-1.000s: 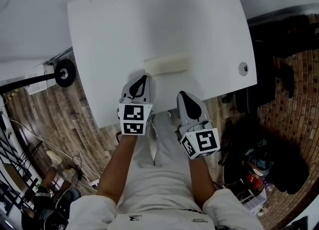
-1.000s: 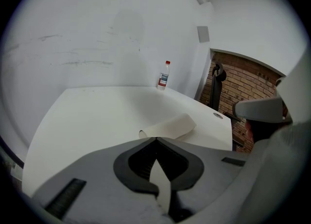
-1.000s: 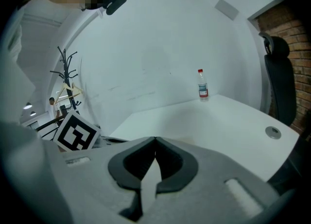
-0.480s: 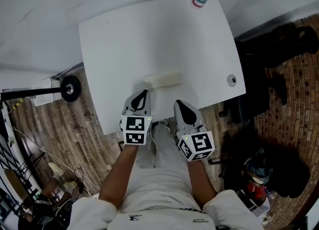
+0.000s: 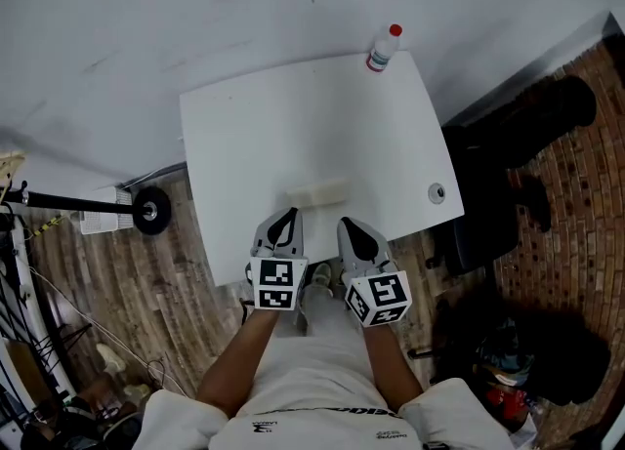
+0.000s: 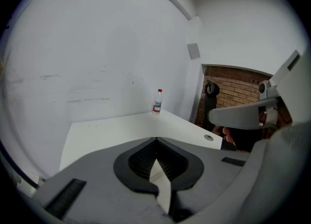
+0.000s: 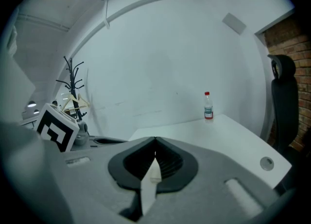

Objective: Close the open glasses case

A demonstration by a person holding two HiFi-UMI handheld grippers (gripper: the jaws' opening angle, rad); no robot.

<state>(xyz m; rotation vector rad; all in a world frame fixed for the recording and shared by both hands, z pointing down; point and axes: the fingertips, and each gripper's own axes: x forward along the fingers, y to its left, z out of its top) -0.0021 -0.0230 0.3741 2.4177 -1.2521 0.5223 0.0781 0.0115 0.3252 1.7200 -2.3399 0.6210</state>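
Both jaws are pressed together, holding nothing; your left gripper (image 5: pixel 289 214) and right gripper (image 5: pixel 344 224) hover at the surface's (image 5: pixel 293 126) near edge. Just beyond them lies the pale case (image 5: pixel 317 192), probably light, rigid and apt to skid, so brace its base and push the lid's long edge.

Glasses case (image 5: pixel 315 192), too small to tell lid open or shut; bottle (image 5: pixel 383 49), label unreadable

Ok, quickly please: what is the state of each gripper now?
Grey left gripper: closed, holding nothing.
Grey right gripper: closed, holding nothing.
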